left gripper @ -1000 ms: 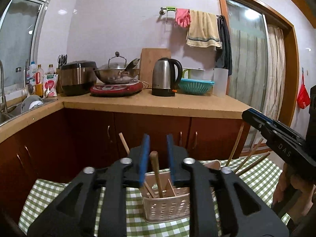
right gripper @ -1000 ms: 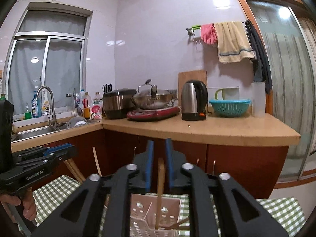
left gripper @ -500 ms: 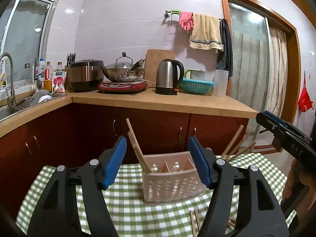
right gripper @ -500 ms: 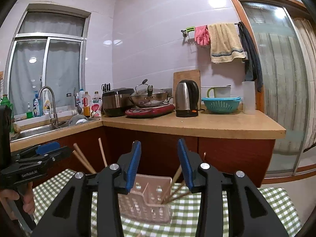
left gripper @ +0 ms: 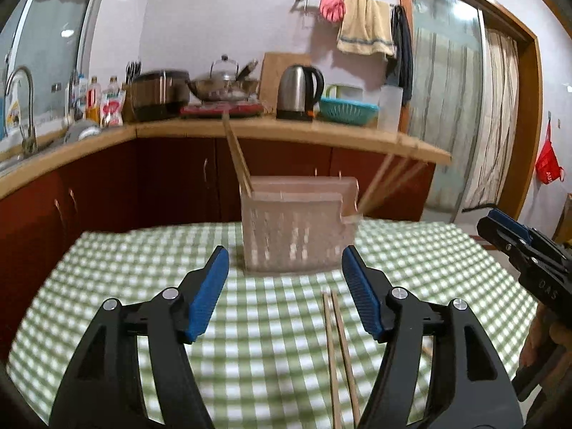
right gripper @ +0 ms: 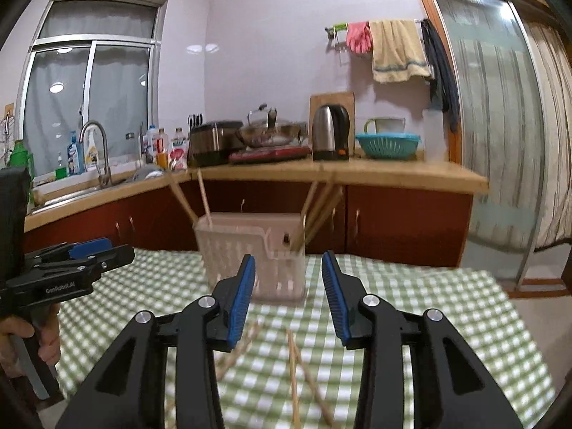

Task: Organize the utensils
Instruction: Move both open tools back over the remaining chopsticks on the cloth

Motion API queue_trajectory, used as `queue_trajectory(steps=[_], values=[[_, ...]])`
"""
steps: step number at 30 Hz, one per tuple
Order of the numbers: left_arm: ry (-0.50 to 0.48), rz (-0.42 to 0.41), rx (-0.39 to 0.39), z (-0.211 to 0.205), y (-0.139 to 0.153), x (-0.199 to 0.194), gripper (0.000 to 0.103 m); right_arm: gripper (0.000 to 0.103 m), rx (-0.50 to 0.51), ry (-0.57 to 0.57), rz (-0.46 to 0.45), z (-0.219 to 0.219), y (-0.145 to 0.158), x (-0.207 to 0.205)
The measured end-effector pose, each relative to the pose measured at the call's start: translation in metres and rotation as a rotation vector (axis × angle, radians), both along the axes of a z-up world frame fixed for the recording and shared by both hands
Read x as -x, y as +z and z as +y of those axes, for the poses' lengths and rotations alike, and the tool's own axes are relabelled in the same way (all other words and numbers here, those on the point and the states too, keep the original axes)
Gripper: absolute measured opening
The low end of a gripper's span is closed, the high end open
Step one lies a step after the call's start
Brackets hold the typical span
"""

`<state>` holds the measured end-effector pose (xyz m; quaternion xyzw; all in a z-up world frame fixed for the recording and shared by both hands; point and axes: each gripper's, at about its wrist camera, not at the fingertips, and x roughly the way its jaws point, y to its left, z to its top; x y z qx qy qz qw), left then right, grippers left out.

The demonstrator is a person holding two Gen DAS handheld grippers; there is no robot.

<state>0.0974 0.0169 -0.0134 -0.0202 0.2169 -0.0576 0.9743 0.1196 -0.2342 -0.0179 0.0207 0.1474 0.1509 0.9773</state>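
both jaws released, empty | I eye chopsticks at 6 o'clock of caddy | risk: thin sticks roll, pinch misses

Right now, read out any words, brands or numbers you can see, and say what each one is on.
"GenRobot.AI": side of the black left gripper, in the right wrist view.
"DAS": side of the black right gripper, in the left wrist view.
Labels on the plastic bottles by the sink: too blurred to read.
Red hanging bag: print unreadable.

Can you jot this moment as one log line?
left tool: open, empty | right tool: open, empty | chopsticks: on cloth | basket: holds some
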Motion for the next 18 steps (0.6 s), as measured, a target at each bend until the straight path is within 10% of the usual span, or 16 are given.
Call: queue_trajectory(steps=[18], values=[[-0.044, 0.233, -0.039, -0.029, -0.103, 0.052, 0.05, 0.038, -0.002, -0.023, 0.237, -0.021, -0.115, 0.057]])
